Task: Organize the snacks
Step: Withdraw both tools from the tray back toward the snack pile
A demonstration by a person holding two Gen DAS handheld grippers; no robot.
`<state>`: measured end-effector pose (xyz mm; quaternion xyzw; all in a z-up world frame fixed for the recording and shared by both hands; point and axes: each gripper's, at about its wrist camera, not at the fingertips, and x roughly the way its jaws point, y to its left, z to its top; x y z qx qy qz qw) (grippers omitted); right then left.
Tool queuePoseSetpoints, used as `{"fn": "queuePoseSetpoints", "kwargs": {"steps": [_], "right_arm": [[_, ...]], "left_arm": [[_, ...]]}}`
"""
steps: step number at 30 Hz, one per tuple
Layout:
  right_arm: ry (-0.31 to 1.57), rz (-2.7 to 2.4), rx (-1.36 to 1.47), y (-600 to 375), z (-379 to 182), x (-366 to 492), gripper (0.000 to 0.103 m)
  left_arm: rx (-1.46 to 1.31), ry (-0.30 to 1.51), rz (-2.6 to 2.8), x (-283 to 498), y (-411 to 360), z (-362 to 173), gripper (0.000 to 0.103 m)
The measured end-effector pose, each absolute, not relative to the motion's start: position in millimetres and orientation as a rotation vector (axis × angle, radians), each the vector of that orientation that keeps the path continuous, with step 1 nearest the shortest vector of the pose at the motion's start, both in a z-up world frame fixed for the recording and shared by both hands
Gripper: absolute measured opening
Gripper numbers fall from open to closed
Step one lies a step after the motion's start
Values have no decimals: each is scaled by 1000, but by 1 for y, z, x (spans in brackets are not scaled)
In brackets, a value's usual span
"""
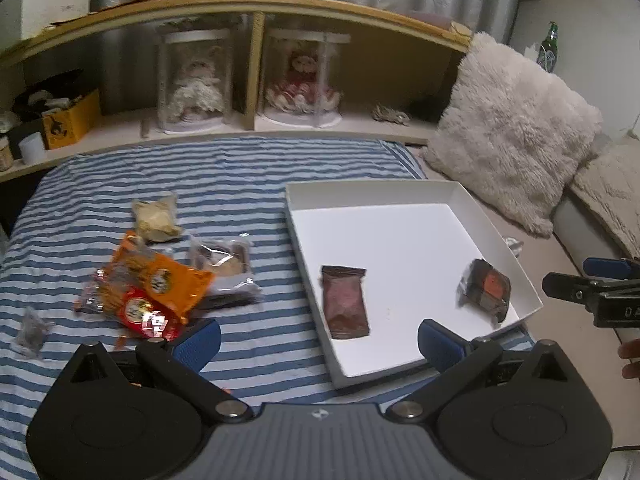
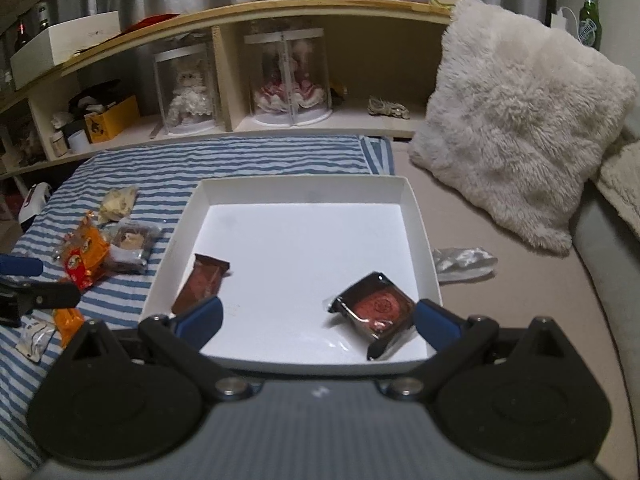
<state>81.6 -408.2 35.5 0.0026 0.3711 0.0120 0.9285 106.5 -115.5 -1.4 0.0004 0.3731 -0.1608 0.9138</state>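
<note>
Both your grippers gape, holding nothing: left gripper (image 1: pixel 319 339) near the loose snacks (image 1: pixel 160 280) on the striped cloth, right gripper (image 2: pixel 318 320) over the white box (image 2: pixel 416 216), where two packets lie spaced apart, leaving room

Each set of tongs, left (image 1: pixel 319 338) and right (image 2: pixel 319 317), is built of black linkage arms with silver pivot screws, round black housings and a ribbed grey centre plate. The fingertips (image 1: pixel 199 342) are faced with textured blue pads.
</note>
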Motion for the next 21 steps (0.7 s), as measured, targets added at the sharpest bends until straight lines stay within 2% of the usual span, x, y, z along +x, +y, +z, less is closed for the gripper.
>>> {"fn": "queuePoseSetpoints", "kwargs": {"steps": [21], "right_arm": [[731, 175, 38, -299, 18, 110, 103]], "left_arm": [[-27, 763, -151, 96, -4, -9, 103]]}}
